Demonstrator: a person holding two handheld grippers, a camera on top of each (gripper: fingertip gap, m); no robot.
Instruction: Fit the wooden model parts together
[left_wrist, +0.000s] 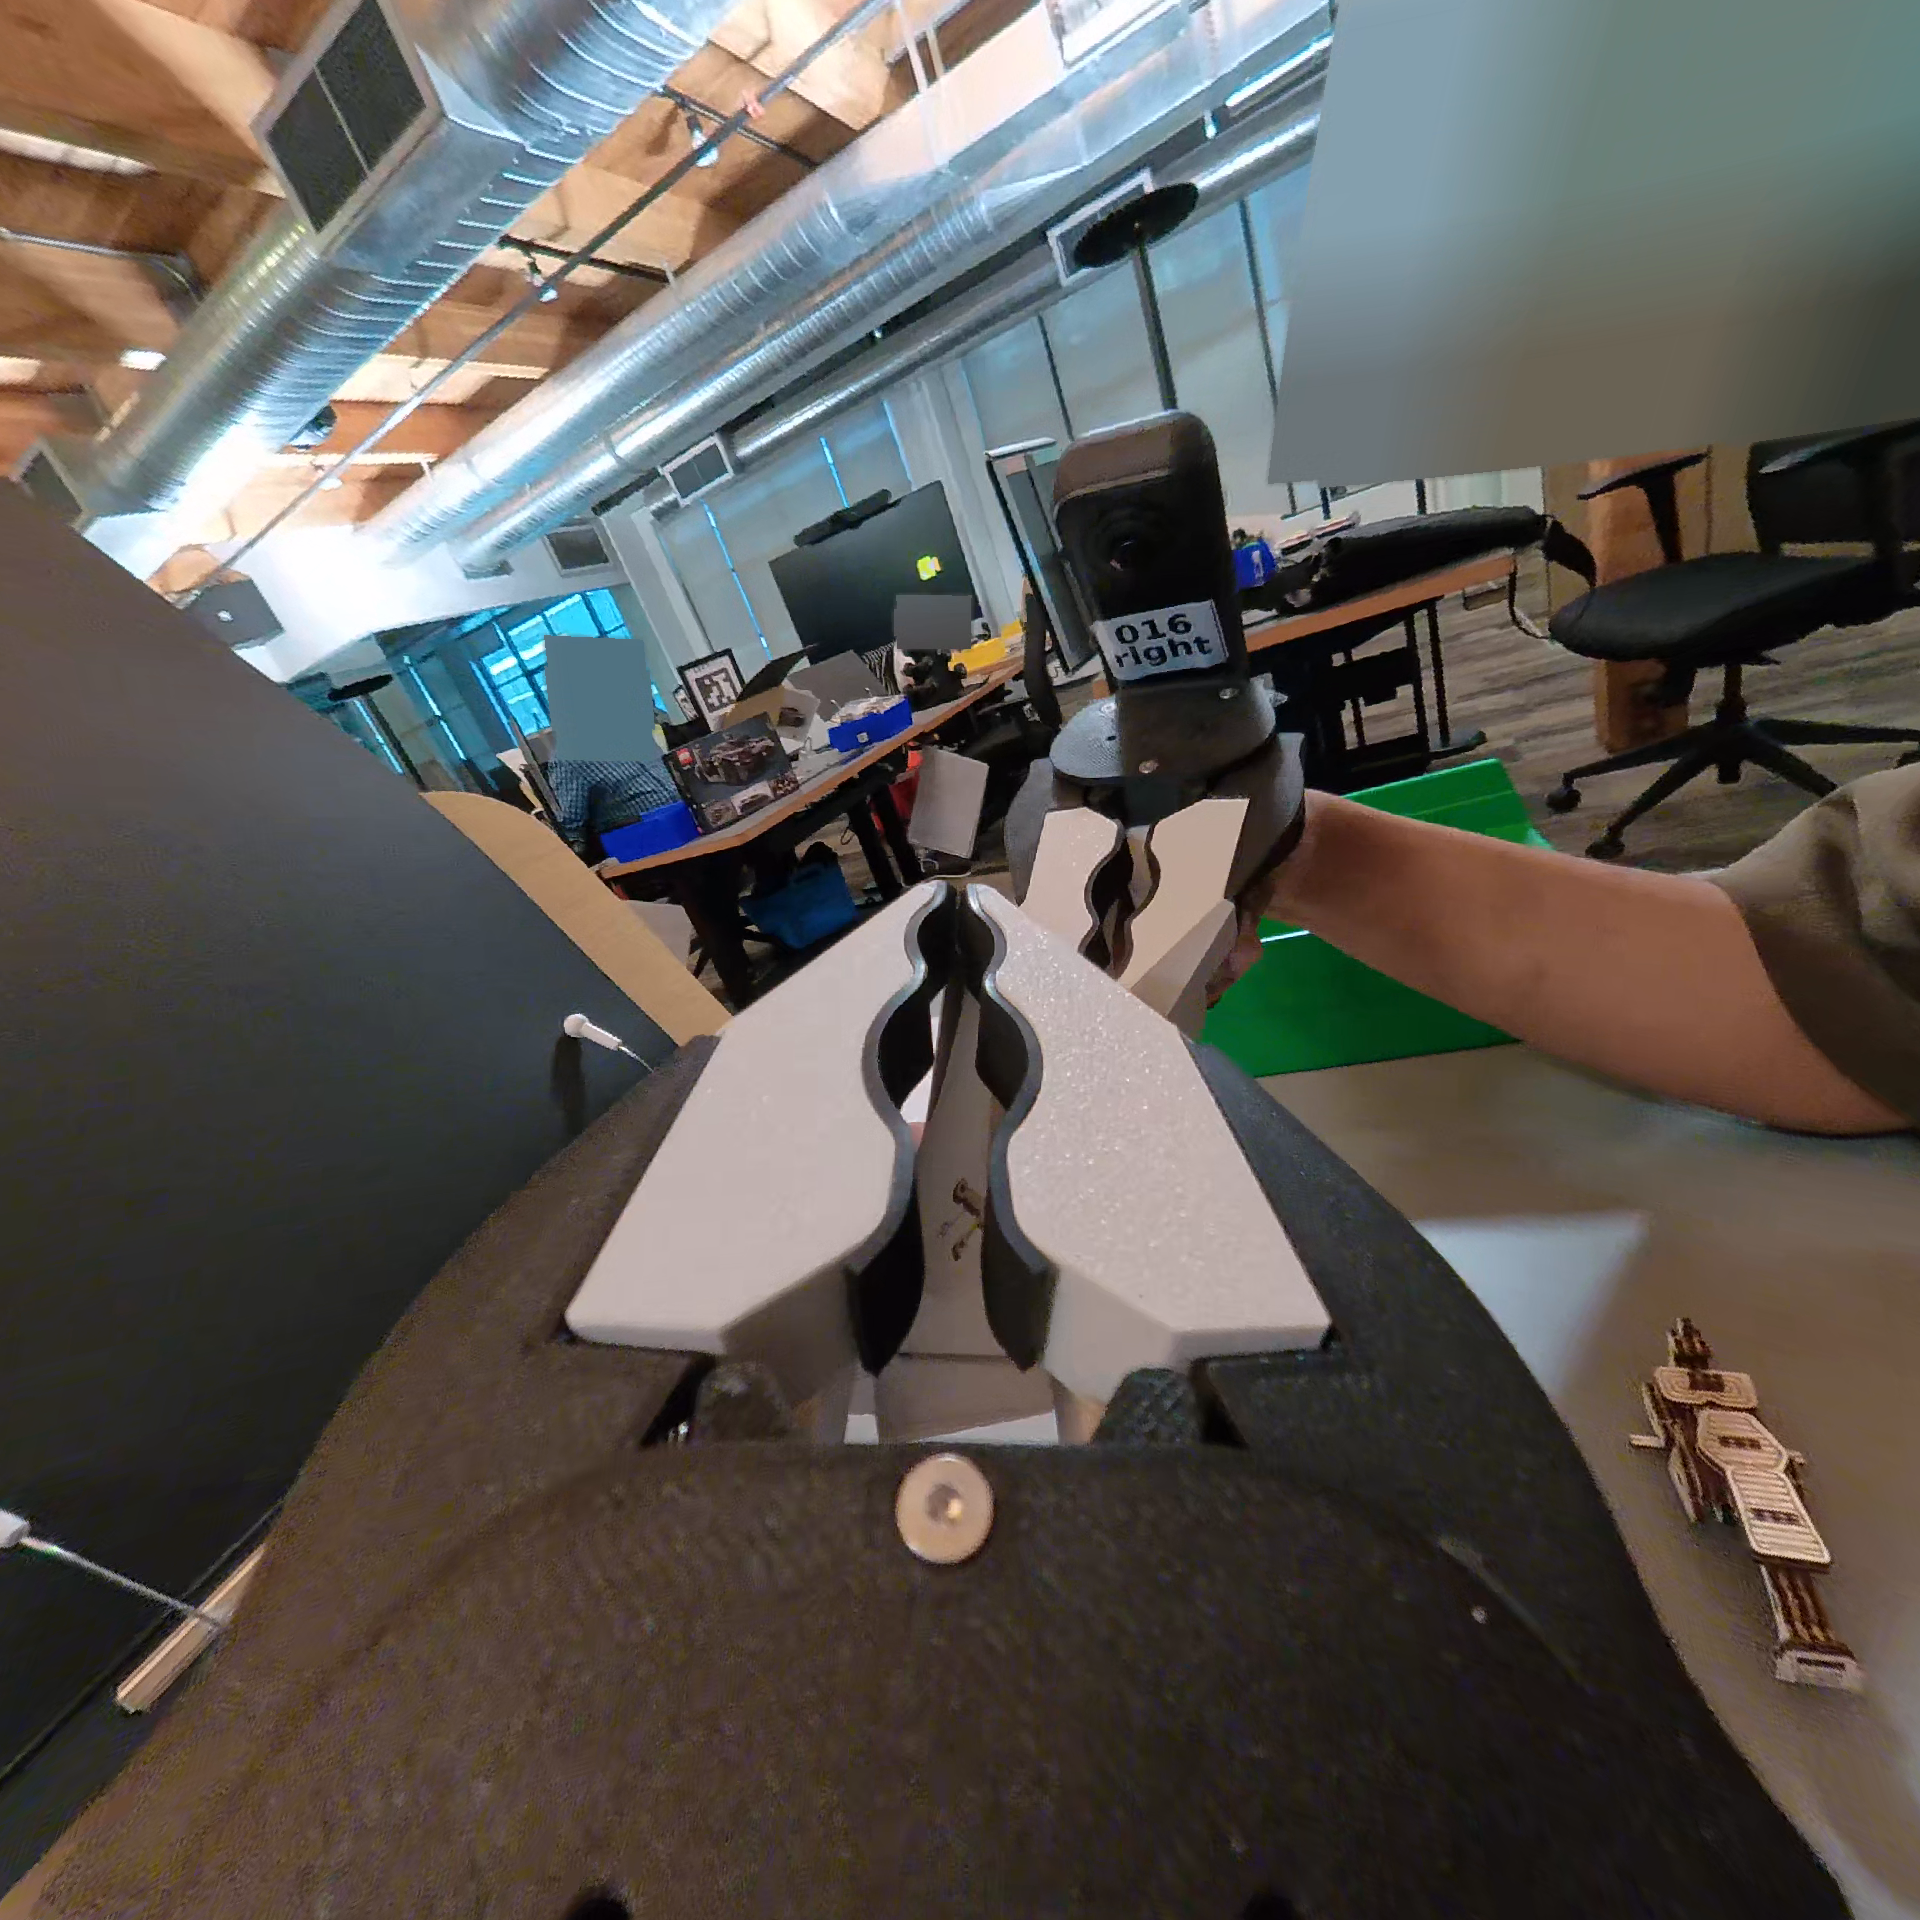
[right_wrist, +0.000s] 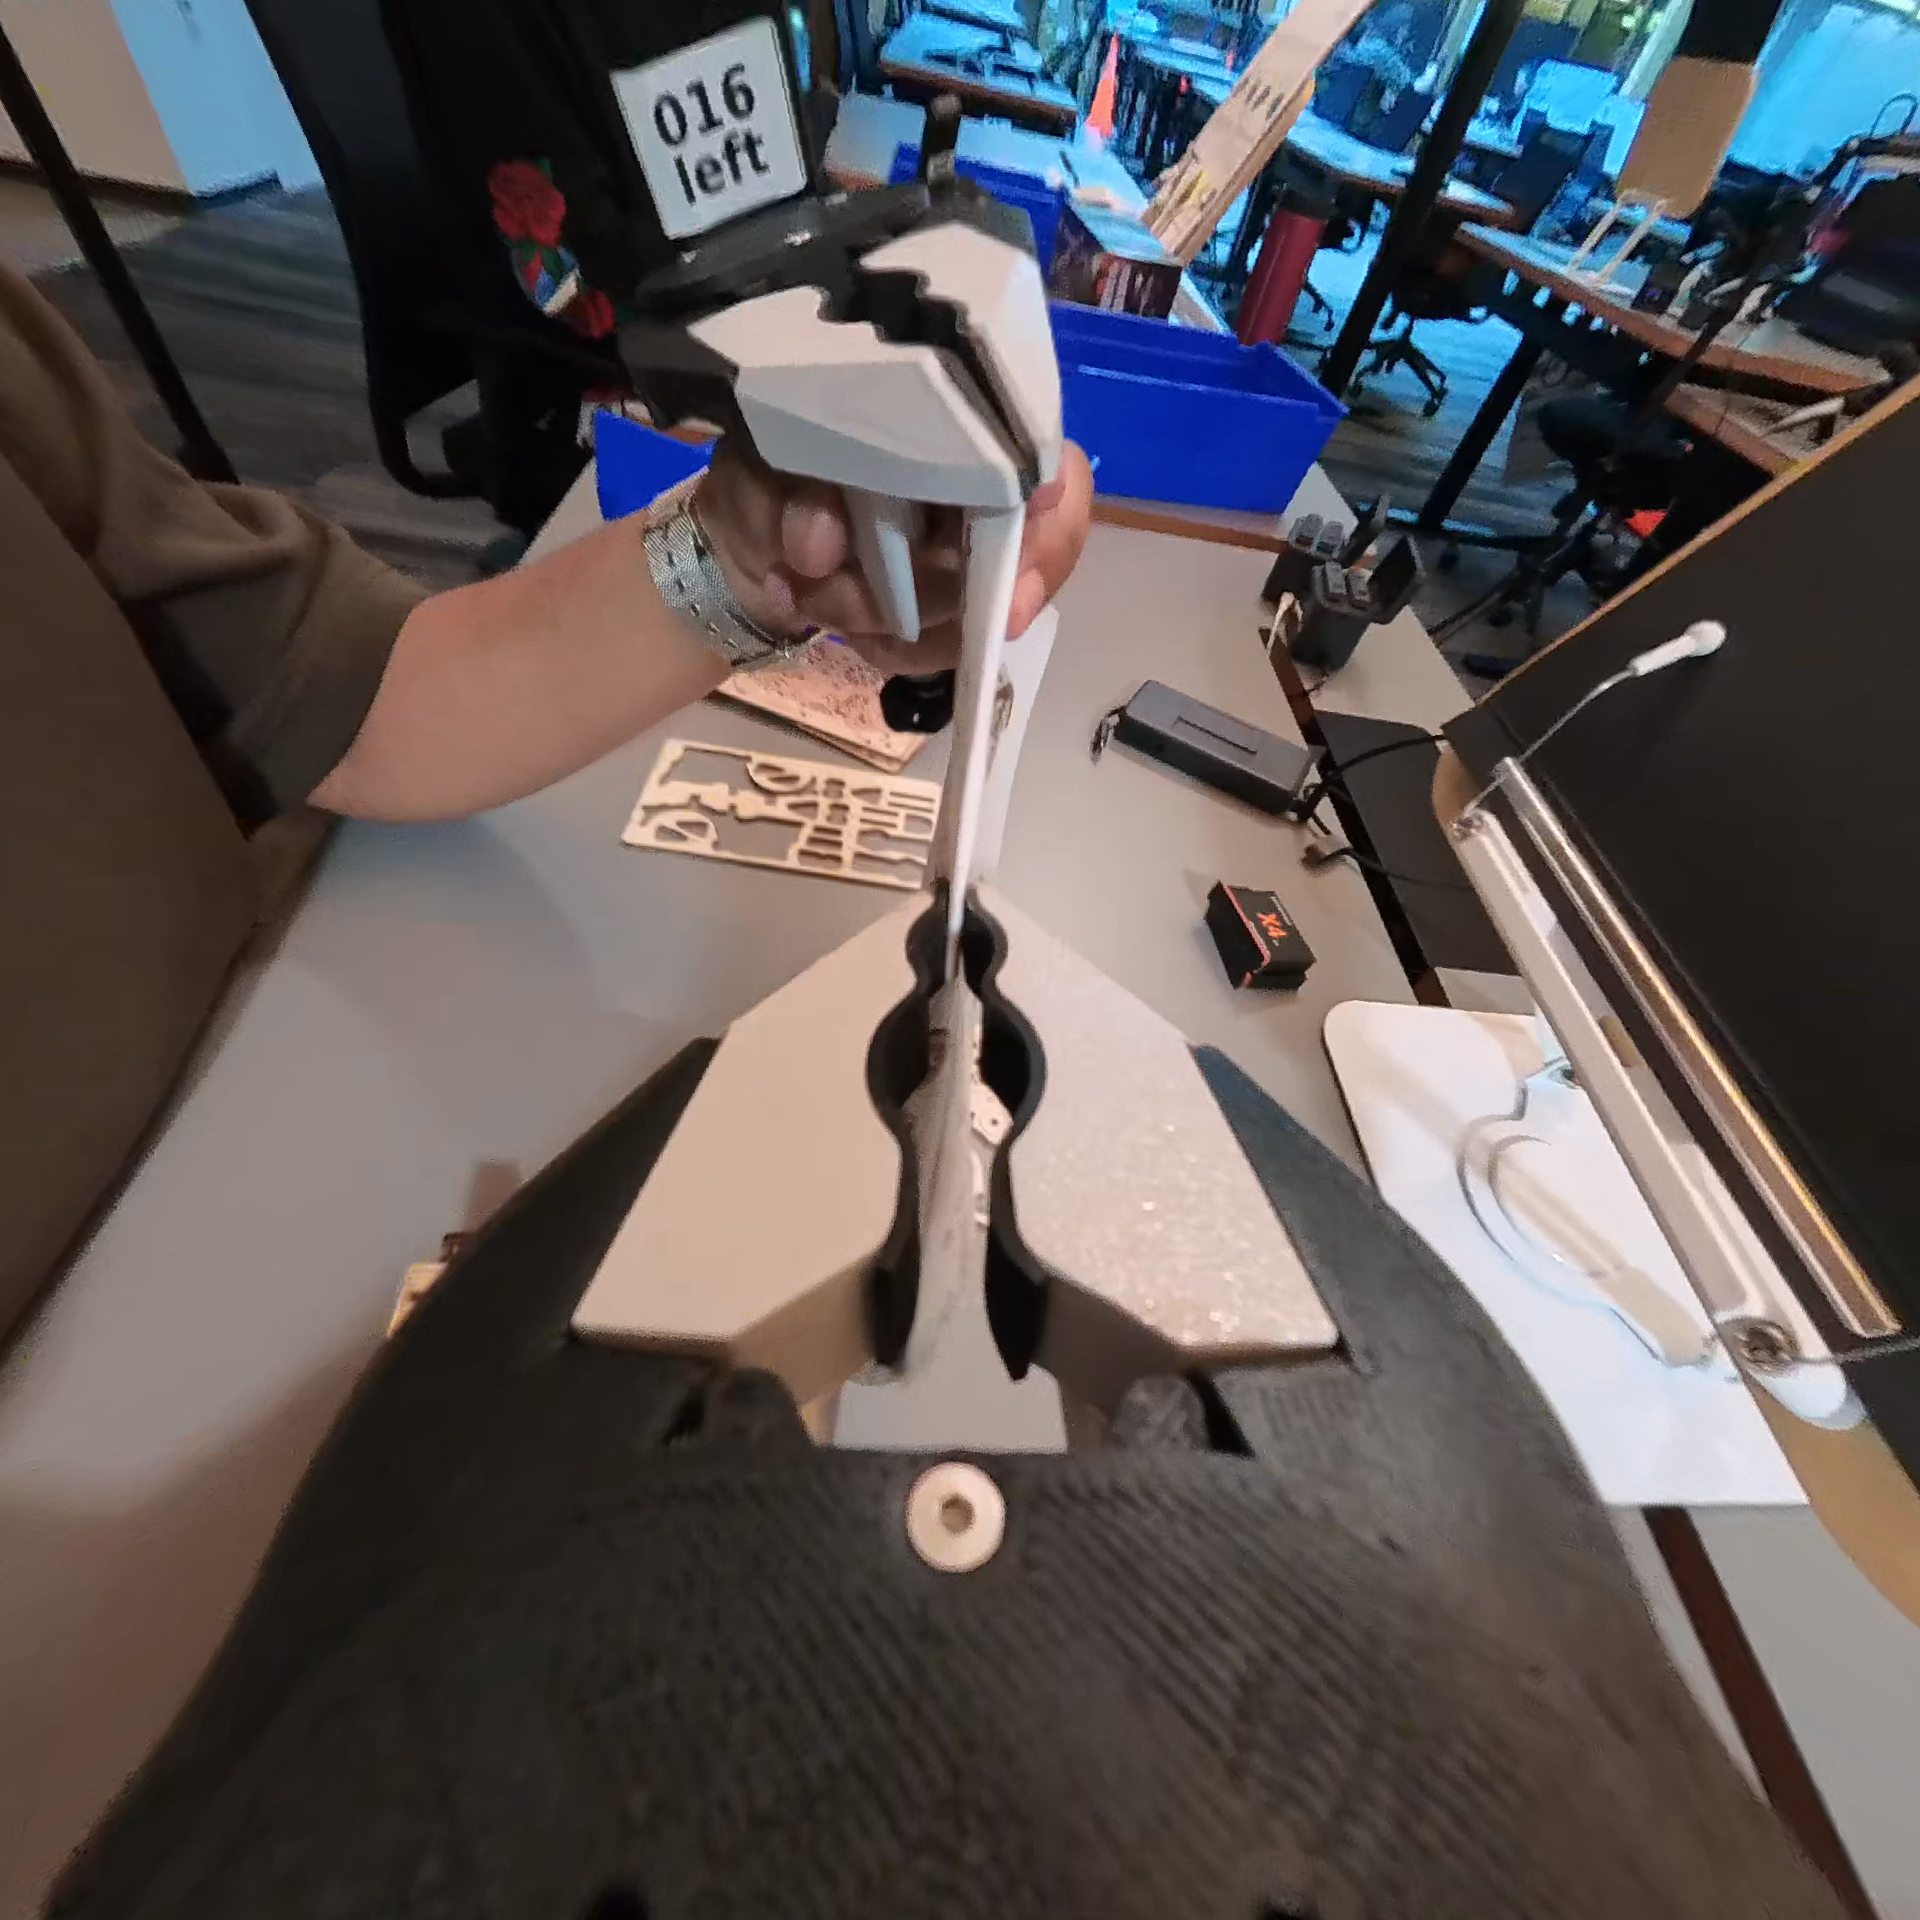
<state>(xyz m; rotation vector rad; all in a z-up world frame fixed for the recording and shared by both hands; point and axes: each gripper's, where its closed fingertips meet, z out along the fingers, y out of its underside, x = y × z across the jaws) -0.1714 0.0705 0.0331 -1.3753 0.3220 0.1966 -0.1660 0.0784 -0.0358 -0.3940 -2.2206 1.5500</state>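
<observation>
Above the grey table (right_wrist: 436, 997) we count two grippers, both raised and facing each other, with one thin white sheet (right_wrist: 971, 790) spanning between them. On the table we count one assembled wooden model piece (left_wrist: 1737, 1496), lying flat near the right edge in the left wrist view, and one pale wooden parts sheet (right_wrist: 784, 826) with cut-out shapes, lying flat beneath the person's left forearm (right_wrist: 520, 686); a second printed sheet (right_wrist: 821, 707) shows partly under the hand, details unclear. We also count one small black box (right_wrist: 1259, 937), one dark grey rectangular device (right_wrist: 1210, 750) with a cable, and two blue bins (right_wrist: 1174, 405) at the far table edge. Left gripper (left_wrist: 961, 904): its two fingers are pressed nearly together at the tips, pinching the white sheet edge-on; the sheet runs back between the dark wavy pads (left_wrist: 1013, 1081). Right gripper (right_wrist: 951, 925): its fingers are likewise closed at the tips on the opposite end of the same sheet, which is blurred here. In the left wrist view the right gripper appears farther off with its tips close together. Neither gripper touches the wooden model piece or the parts sheet.
</observation>
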